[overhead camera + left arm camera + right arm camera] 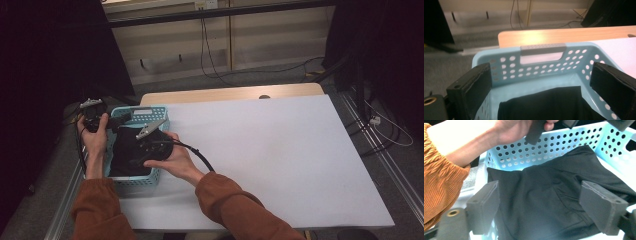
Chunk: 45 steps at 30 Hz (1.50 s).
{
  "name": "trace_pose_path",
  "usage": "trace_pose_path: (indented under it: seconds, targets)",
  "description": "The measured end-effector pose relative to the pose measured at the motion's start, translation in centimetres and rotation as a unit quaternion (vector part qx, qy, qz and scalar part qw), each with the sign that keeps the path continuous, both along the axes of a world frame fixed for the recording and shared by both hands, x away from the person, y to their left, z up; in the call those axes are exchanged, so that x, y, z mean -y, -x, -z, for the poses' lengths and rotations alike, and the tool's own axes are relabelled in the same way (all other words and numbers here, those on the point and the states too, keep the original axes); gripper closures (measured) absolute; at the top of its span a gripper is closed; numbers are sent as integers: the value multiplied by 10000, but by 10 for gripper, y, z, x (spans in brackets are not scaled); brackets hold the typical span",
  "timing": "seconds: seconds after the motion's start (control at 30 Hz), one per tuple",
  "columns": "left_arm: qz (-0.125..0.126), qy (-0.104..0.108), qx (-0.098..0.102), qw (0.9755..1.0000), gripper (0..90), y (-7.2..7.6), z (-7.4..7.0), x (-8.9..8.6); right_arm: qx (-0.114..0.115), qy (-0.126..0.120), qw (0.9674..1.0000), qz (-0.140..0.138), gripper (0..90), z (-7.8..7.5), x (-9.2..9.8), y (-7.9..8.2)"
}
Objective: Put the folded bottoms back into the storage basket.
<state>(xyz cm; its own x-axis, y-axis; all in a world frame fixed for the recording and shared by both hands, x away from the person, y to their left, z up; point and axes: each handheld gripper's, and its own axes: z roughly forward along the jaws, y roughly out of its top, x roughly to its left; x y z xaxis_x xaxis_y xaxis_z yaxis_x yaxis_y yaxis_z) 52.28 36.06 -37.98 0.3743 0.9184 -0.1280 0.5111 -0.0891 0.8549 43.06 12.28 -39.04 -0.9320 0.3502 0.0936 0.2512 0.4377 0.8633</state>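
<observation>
Basket: a light blue perforated basket (150, 116) sits at the left edge of the white table (270, 150).
Cloth: a black cloth (554, 195) lies folded inside the basket, touching its walls.
Left gripper (541, 85): jaws wide apart over the basket's near end, nothing between them.
Right gripper (539, 202): jaws wide, hovering above the cloth, not pinching it.
High view: shows both orange sleeves (225, 200) and the whole table.
Left gripper view: shows the basket's grey handle slot (542, 50).
</observation>
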Motion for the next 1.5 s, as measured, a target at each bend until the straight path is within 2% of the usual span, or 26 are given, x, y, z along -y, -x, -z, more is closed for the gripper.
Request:
trace_pose_path:
  seconds: [0.07,0.27,0.37,0.47,0.57,0.6,0.67,0.73,0.83,0.93,0.97,1.03,1.1,1.23,1.3,1.4,1.5]
  targets:
    - [-107,-36,-19,9999,40,2,-3,3,-7,-11,10000,28,147,-1,2,0]
    - [-142,-209,97,9996,42,18,-7,12,42,-53,9999,153,114,-2,13,-1]
    - [-93,-164,153,9997,42,26,-9,14,106,-24,9997,231,108,-2,16,-2]
    - [24,172,105,9998,45,32,-7,16,148,3,9995,281,102,-3,20,-3]
    - [20,43,204,9998,44,38,-11,18,168,-60,9992,345,89,-4,23,-4]
    - [42,70,198,9998,44,40,-13,19,187,-67,9991,375,79,-4,25,-4]
    - [119,88,207,9997,44,45,-16,20,325,40,9981,517,73,-4,28,-4]
    - [114,-21,288,9995,44,49,-18,23,428,123,9971,621,73,-3,30,-3]
    - [182,-88,341,9992,44,56,-18,27,421,83,9967,686,72,-1,34,-2]
    - [213,-25,280,9994,44,63,-16,29,421,61,9963,749,66,0,38,0]
    - [225,-72,272,9994,44,64,-17,29,414,57,9962,758,63,0,40,0]
    - [259,-133,327,9990,44,68,-18,30,443,8,9956,824,64,1,43,2]
    - [262,-86,369,9989,44,73,-18,30,470,9,9953,849,64,2,46,4]
    - [243,-197,378,9988,44,83,-17,29,435,-33,9950,900,63,4,52,6]
    - [226,-265,447,9984,44,88,-15,28,402,-67,9950,913,64,6,54,6]
    - [213,-230,490,9983,44,95,-14,28,387,-73,9950,916,62,9,56,8]
    - [245,-109,510,9983,44,102,-15,28,366,-70,9944,987,61,10,57,10]
